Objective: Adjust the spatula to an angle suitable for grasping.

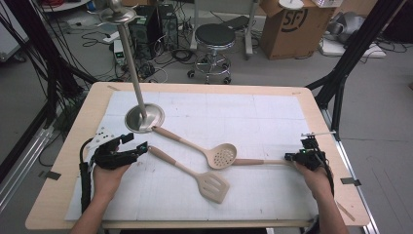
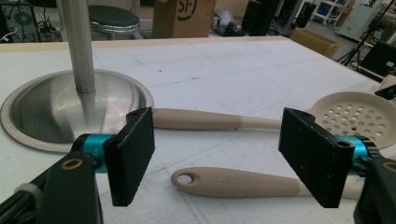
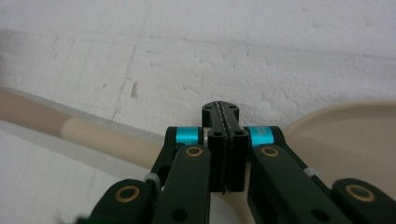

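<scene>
beige utensils lie on the white-covered counter. left claw gapes wide at the slotted spatula handle's end, a steel stand base just beyond. the skimmer lies mid-counter; right claw, pressed fully together, meets a third utensil, grip unclear.

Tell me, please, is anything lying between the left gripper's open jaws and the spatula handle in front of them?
Nothing visible does. The spatula handle lies just ahead of the left gripper, in line with the gap between its open jaws. The skimmer lies beyond it, not in the way.
</scene>
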The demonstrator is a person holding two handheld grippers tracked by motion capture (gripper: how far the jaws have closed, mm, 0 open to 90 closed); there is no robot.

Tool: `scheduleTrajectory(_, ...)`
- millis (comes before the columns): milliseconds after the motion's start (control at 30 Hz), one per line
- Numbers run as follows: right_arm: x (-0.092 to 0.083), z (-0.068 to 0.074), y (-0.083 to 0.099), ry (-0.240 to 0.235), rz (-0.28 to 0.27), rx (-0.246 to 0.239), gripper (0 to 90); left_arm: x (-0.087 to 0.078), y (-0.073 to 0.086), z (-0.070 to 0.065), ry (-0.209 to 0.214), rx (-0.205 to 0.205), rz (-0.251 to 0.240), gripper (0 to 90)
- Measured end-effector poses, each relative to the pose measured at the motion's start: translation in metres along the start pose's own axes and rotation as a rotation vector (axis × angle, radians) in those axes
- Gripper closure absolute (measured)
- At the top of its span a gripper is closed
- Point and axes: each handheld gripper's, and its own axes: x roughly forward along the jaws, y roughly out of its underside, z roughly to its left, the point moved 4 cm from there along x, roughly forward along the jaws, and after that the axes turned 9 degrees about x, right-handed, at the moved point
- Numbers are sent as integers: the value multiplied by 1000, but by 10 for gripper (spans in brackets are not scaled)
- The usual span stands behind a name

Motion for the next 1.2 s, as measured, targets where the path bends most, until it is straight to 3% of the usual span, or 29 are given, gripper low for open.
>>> scheduleTrajectory(167,-3,-1,5,-17,-23,14,900,0,0,1,-1,0,1,275)
scheduleTrajectory(267,-5,8,8,-113,-52,22,900,0,0,1,-1,4,1,275)
scheduleTrajectory(300,-6,11,9,-117,-54,15,900,0,0,1,-1,4,1,275)
scheduleTrajectory(400,-6,30,13,-211,-71,1,900,1,1,0,-1,4,6,276)
scheduleTrajectory(500,1,54,23,-303,-47,-24,900,1,0,0,2,6,2,276)
scheduleTrajectory(600,15,82,37,-371,23,-67,900,1,0,0,2,6,2,276)
scheduleTrajectory(667,24,97,43,-390,55,-87,900,1,0,0,4,7,2,276)
scheduleTrajectory(767,38,114,47,-384,100,-143,899,1,0,-1,2,3,-1,276)
scheduleTrajectory(867,45,121,40,-384,105,-135,900,1,0,-1,4,4,-3,277)
scheduleTrajectory(1200,67,123,0,-324,54,-94,900,1,0,0,4,8,-3,277)
